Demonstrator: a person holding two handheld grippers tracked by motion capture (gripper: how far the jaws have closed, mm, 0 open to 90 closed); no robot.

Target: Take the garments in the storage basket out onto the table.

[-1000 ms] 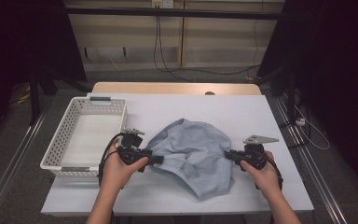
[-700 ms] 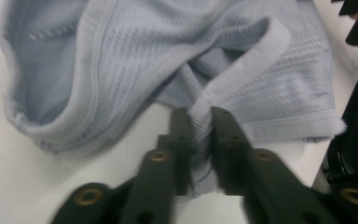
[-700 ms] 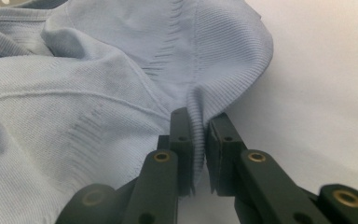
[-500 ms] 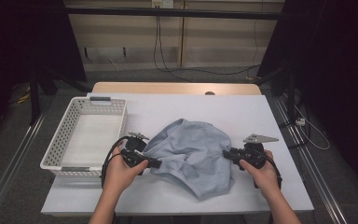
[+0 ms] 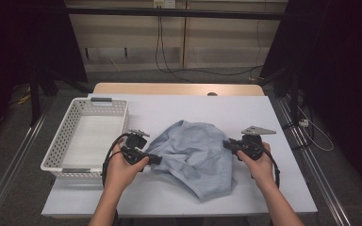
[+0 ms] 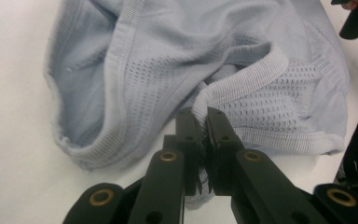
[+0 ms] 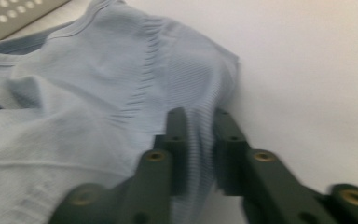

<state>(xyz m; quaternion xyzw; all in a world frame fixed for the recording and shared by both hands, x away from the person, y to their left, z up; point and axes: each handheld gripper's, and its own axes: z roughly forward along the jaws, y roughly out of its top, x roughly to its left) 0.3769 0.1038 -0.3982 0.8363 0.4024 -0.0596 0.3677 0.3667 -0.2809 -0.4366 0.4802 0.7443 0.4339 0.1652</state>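
since a second ago both tools have closed onto the blue garment (image 5: 193,157): left tool (image 6: 204,122) pinches its ribbed hem, right tool (image 7: 200,122) its opposite edge; lift both evenly, keeping the cloth taut above the table (image 5: 179,109).

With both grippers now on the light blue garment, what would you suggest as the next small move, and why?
Probably lift both hands a little and draw them apart. The left gripper is shut on a ribbed hem of the light blue garment, and the right gripper has just closed on cloth at the opposite edge. The garment lies crumpled on the table beside the white basket, so gentle tension should spread it.
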